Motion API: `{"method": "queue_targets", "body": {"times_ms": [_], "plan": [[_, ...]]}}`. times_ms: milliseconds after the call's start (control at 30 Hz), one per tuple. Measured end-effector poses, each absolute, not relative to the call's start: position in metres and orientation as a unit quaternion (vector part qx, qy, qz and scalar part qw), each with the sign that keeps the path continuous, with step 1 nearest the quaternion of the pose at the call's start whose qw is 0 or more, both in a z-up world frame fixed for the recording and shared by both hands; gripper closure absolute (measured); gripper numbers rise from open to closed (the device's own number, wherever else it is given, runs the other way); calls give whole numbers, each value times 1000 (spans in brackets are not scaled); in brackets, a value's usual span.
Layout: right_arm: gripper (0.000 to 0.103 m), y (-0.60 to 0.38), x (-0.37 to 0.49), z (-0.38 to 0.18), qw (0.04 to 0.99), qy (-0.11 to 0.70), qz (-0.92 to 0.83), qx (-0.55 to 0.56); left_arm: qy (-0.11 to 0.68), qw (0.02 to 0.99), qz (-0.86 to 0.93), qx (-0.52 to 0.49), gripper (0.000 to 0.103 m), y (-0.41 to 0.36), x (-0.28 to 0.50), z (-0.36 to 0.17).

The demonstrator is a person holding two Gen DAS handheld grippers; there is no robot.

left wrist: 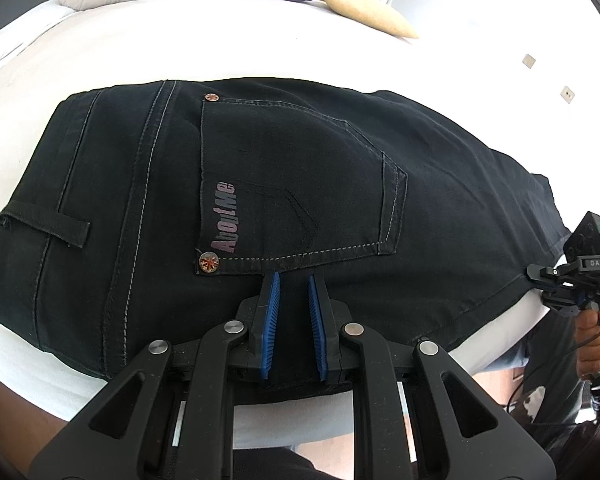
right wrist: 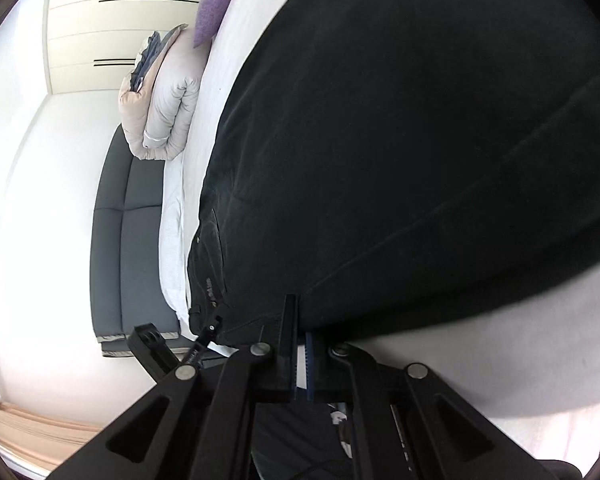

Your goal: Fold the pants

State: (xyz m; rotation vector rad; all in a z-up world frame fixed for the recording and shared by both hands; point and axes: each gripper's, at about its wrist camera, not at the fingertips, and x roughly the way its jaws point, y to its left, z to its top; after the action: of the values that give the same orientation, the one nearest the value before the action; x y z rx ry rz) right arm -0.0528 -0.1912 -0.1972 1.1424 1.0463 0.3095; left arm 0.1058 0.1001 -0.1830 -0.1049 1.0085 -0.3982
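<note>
Step in hand: taking hold of the near edge of the black jeans (left wrist: 260,184), judged as preparation for a fold across the garment.

The jeans lie flat on the white bed (left wrist: 180,48), back side up, rear pocket (left wrist: 292,200) and its printed label showing, waistband toward the left of the left wrist view.

The left hand-held gripper (left wrist: 294,280) is pitched down at the near edge below the pocket. Its blue pads (left wrist: 271,312) stand nearly together with dark denim between them, so it appears clamped on the fabric.

The right hand-held gripper (right wrist: 300,336) is brought together on the leg edge of the jeans. It is held in a hand (left wrist: 598,332) at the bed's side, further down the leg.

Next move, as a judgement: lift both held edges together and carry them evenly across toward the far side, keeping the cloth taut to avoid bunching.
</note>
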Motion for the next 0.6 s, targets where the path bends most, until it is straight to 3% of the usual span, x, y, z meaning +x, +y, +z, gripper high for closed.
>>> {"method": "queue_targets", "body": {"times_ms": [267,333,400,467,567,600], "plan": [[102,-191,-59,-197,720,464,156,493,478,862,-166,-21,88,85,105,-167],[93,-195,-63,-196,712,459,168,504,465,870,-166,-12,88,71,104,-152],[68,-202,-68,-193,706,444,175,523,448,875,-184,-21,88,52,105,-135],[54,-215,-74,-185,716,416,162,536,442,871,-211,-23,88,24,111,-127],[52,-237,-81,-184,717,394,134,559,450,857,-250,-17,88,-19,122,-132],[60,-246,-84,-187,710,390,125,573,457,849,-264,-14,88,-35,127,-139]]}}
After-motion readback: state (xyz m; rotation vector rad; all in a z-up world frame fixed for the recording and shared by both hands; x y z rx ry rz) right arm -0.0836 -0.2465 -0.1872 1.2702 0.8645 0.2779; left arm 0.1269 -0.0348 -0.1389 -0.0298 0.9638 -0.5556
